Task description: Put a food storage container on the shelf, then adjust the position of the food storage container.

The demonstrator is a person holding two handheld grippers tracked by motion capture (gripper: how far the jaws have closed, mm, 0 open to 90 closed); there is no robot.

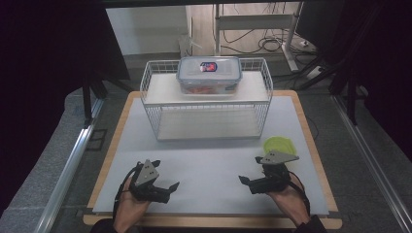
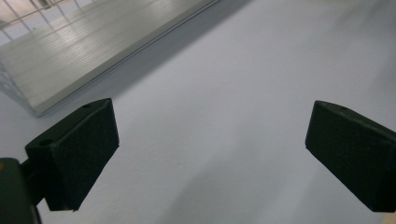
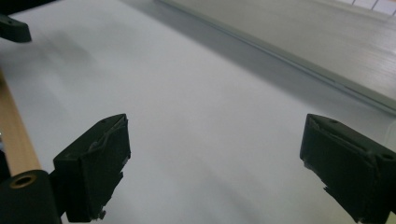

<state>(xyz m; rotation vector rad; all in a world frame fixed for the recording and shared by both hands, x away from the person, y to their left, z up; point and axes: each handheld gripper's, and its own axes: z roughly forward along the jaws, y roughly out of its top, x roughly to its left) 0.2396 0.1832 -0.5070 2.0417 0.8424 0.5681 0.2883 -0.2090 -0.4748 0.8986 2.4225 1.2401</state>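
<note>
From the high view, the clear lidded container (image 1: 208, 75) sits on the top shelf of the white wire rack (image 1: 153, 114), well in front of which the left gripper (image 1: 164, 180) and right gripper (image 1: 248, 176) hover low over the mat, so the work looks either not begun or already finished. In the left gripper view the jaws stand wide apart with only mat between them and the rack's lower shelf (image 2: 88, 46) ahead. The right gripper view shows the same: jaws apart, empty, near the rack.

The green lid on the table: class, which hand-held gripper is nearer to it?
Right. The right hand-held gripper sits just in front of the green lid, close beside it. The left hand-held gripper is far across the mat, on the opposite side.
</note>
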